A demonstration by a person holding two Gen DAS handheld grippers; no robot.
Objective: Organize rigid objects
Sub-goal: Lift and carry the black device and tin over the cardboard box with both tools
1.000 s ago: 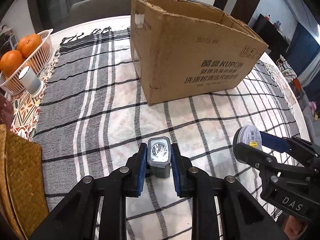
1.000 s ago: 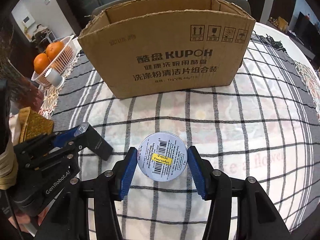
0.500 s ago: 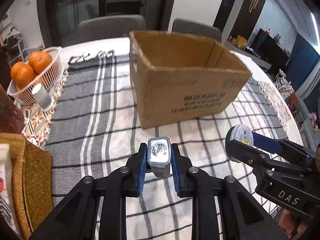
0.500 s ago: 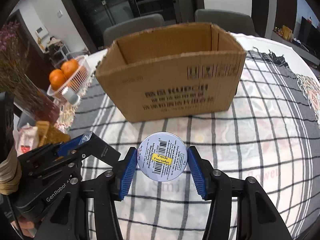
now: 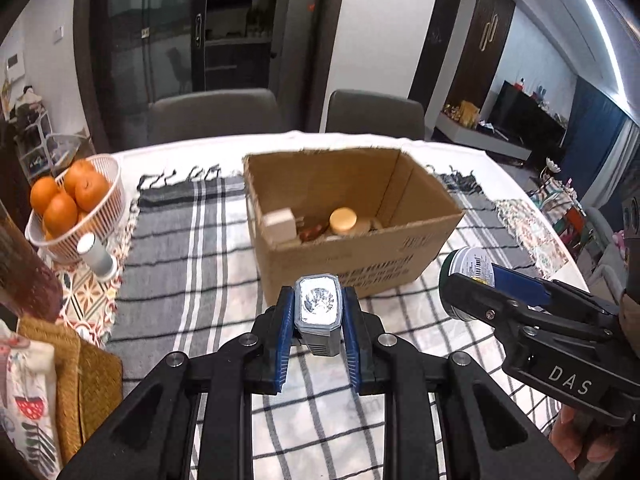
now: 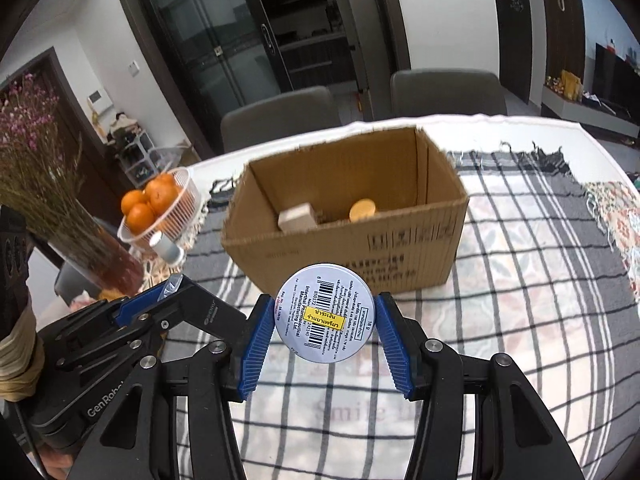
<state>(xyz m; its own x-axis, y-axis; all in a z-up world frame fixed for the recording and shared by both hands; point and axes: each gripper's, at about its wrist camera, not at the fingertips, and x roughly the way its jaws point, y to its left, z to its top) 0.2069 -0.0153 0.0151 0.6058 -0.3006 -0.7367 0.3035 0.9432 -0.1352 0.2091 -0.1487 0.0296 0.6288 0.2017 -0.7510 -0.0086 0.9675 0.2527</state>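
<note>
Left gripper [image 5: 318, 330] pinching flashlight [image 5: 318, 312] — right gripper [image 6: 325, 334] clamps tin [image 6: 324, 318]; barcode label readable right view only.

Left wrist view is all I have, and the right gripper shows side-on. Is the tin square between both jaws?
Observer: Yes. In the right wrist view the tin sits centred in the right gripper, with both blue pads against its rim.
Operator: What's on its face?
Observer: A barcode label with a yellow sticker across the middle.
Operator: How does my flashlight look from that side?
Observer: The flashlight has a black body that juts out past the jaws of the left gripper.
</note>
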